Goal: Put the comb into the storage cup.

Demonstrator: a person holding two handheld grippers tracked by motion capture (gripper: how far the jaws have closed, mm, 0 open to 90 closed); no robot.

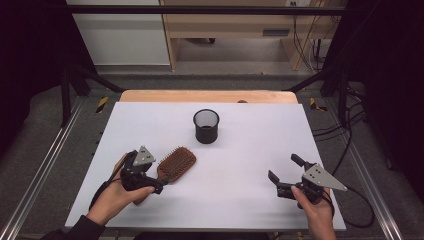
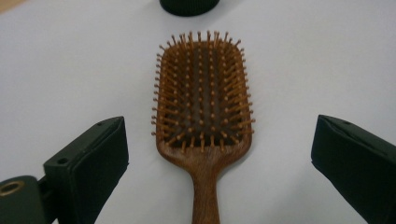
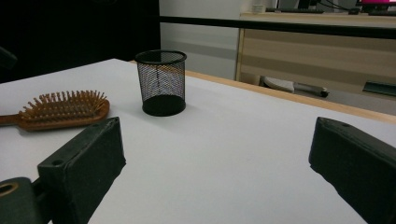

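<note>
The wooden hairbrush [image 2: 201, 100] is lying flat on the white table [image 1: 250, 150], with its little pegs pointing up. Its handle is pointing toward the person, and its wide head is pointing toward the black mesh cup [image 1: 206, 126], which is standing upright near the middle of the table, a little way past the brush. The brush and the cup are apart, not touching.

The left gripper [image 1: 150, 172] is sitting right at the handle end of the brush. In the left gripper view, its two black jaws are standing wide apart, one on each side of the handle, and they are not touching the wood. So the brush is not being held yet. It looks like the hand is lining up for a grab.

The right gripper [image 1: 285, 175] is waiting on the other side of the table, well away from the brush and the cup. Its jaws are spread wide too, and nothing is between them. In the right gripper view, the cup is standing ahead and the brush is lying off to the left.

So the job seems to be just starting. I am guessing the brush is meant to go into the cup, because the cup is looking empty and close by. What is left, I think: closing on the handle, lifting the brush, and carrying it to the cup.
</note>
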